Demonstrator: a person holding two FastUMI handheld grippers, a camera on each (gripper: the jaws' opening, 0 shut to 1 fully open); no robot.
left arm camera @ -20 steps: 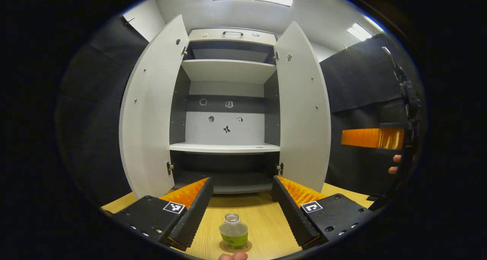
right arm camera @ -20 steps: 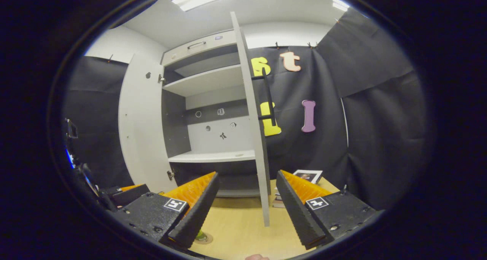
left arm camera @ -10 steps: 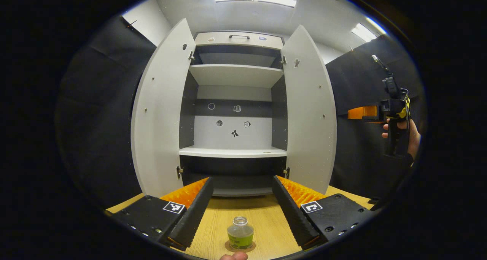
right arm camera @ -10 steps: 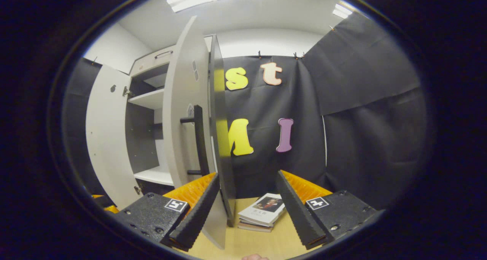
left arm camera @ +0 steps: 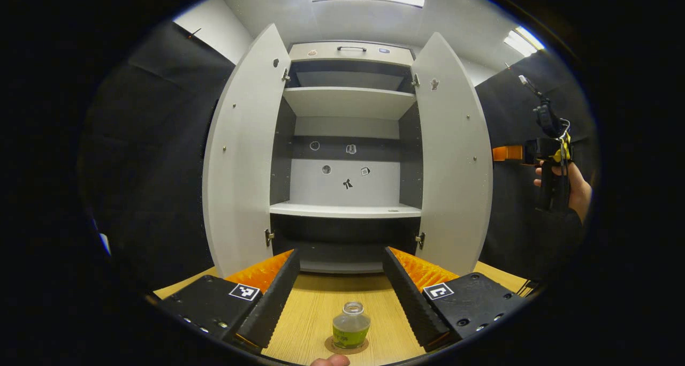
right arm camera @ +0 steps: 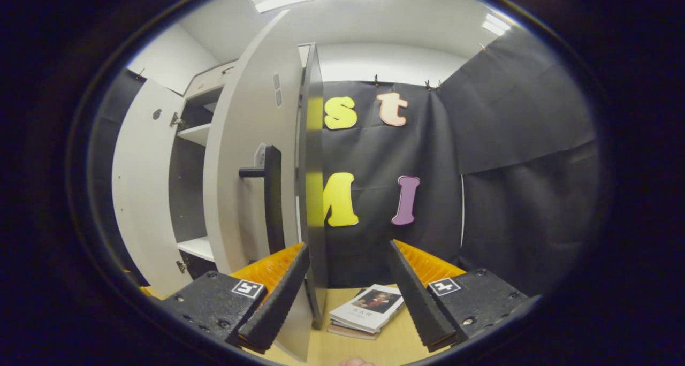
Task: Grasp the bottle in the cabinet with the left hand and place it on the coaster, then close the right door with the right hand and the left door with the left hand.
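Bottle (left arm camera: 350, 326) stands upright on coaster (left arm camera: 347, 346), on wood table (left arm camera: 316, 312), at 6 o'clock in left gripper view. No cap on it; greenish band around lower body. It sits between the left gripper (left arm camera: 340, 302) fingers but nearer the camera, not touching either. Left gripper released, jaws wide apart, nothing held.

Cabinet (left arm camera: 348, 157) at 12 o'clock beyond bottle, shelves bare. Left door (left arm camera: 243, 157) and right door (left arm camera: 455, 162) both swung open.

Right gripper (left arm camera: 511, 153) at 3 o'clock in left gripper view, held in a hand (left arm camera: 575, 187), beyond right door's outer face.

Right gripper view: right gripper (right arm camera: 348, 296) released, jaws spread, holding nothing. Right door edge-on at 10–11 o'clock, dark bar handle (right arm camera: 272, 197) on outer face, just beside the gripper's left finger (right arm camera: 275, 302); contact cannot tell. Books (right arm camera: 366, 310) stacked on table at 6 o'clock, between fingers.
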